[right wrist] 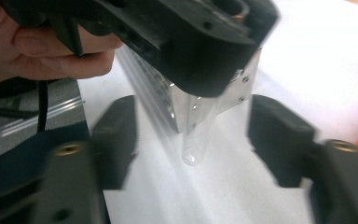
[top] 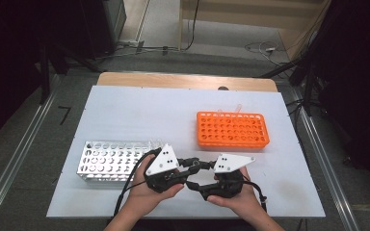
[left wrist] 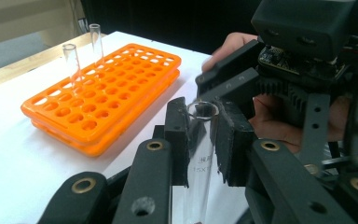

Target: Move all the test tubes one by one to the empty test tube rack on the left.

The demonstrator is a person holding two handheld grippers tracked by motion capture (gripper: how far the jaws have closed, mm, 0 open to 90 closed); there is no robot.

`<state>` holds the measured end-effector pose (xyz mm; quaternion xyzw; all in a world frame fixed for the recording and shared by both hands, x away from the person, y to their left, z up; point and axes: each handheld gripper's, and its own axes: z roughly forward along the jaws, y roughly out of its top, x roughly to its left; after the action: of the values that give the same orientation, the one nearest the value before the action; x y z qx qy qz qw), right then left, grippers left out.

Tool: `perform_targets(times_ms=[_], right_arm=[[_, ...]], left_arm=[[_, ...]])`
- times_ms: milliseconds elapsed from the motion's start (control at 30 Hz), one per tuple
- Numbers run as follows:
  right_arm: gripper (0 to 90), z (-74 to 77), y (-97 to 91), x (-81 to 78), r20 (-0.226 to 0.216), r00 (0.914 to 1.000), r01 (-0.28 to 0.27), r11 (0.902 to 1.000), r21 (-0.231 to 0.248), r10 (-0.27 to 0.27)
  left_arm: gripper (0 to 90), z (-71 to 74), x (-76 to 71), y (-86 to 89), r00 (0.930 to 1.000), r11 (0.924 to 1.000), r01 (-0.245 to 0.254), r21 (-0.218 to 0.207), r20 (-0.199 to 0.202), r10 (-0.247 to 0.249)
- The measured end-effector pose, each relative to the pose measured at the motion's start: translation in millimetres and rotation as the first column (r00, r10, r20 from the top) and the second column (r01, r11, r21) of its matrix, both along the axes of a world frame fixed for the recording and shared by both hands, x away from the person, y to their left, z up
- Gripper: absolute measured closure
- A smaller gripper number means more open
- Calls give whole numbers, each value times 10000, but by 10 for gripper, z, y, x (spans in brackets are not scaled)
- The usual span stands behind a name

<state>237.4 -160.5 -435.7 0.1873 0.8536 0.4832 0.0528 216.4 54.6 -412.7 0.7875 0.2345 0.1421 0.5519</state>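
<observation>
A clear glass test tube (left wrist: 200, 154) stands upright between the black pads (left wrist: 177, 135) of my left gripper (left wrist: 202, 126), which is shut on it just below the rim. In the right gripper view the tube's rounded bottom (right wrist: 195, 149) hangs under the left gripper's body (right wrist: 191, 42), a little above the white table. My right gripper (right wrist: 198, 135) is open, with its jaws on either side of the tube's lower end and apart from it. From above, both grippers (top: 192, 172) (top: 198, 175) meet tip to tip near the table's front edge, each held in a hand.
An orange tube rack (top: 232, 130) sits at the right middle of the white table (top: 139, 115), with two empty glass tubes (left wrist: 71, 58) in its far row. A silver metal rack (top: 111, 161) lies left of the grippers, close to the left hand.
</observation>
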Motion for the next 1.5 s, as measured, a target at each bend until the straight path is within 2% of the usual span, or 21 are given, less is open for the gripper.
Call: perform_targets(times_ms=[100,167,300,500,567,633,667,733,833,1067,1267,1500], right_arm=[[121,24,-30,25,118,9999,114,9999,79,-115],[75,56,-33,75,206,9997,153,9999,23,-153],[12,139,-54,197,127,9995,279,9992,276,-283],[0,181,-99,280,55,9994,328,9991,254,-330],[0,171,-129,291,20,9994,342,9984,461,-343],[0,146,-176,301,-122,9992,387,9951,915,-378],[0,134,-182,308,-237,9990,398,9947,945,-377],[0,113,-187,314,-121,9990,447,9970,637,-440],[0,88,-231,323,-327,9987,413,9954,867,-386],[0,39,-346,316,-242,9971,731,9945,748,-715],[0,-3,-440,363,-342,9936,1098,9916,689,-1076],[0,-27,-441,369,-298,9936,1104,9921,595,-1088]], left_arm=[[765,29,27,30,10000,9999,-59,-107,-44,59],[765,54,63,50,9999,9997,-150,-187,-57,149],[765,96,126,66,9996,9992,-286,-287,-36,286],[765,182,226,71,9993,9987,-332,-391,139,338],[765,198,235,92,9990,9977,-378,-559,205,390],[765,192,239,111,9985,9969,-493,-614,190,506],[765,189,245,127,9982,9966,-552,-618,212,566],[765,194,249,158,9976,9957,-629,-674,240,647],[765,201,243,220,9958,9941,-828,-701,331,852],[765,214,249,419,9901,9878,-1331,-810,350,1363],[765,254,253,607,9819,9784,-1799,-1021,406,1848],[765,274,249,772,9734,9699,-2188,-1068,452,2246]])
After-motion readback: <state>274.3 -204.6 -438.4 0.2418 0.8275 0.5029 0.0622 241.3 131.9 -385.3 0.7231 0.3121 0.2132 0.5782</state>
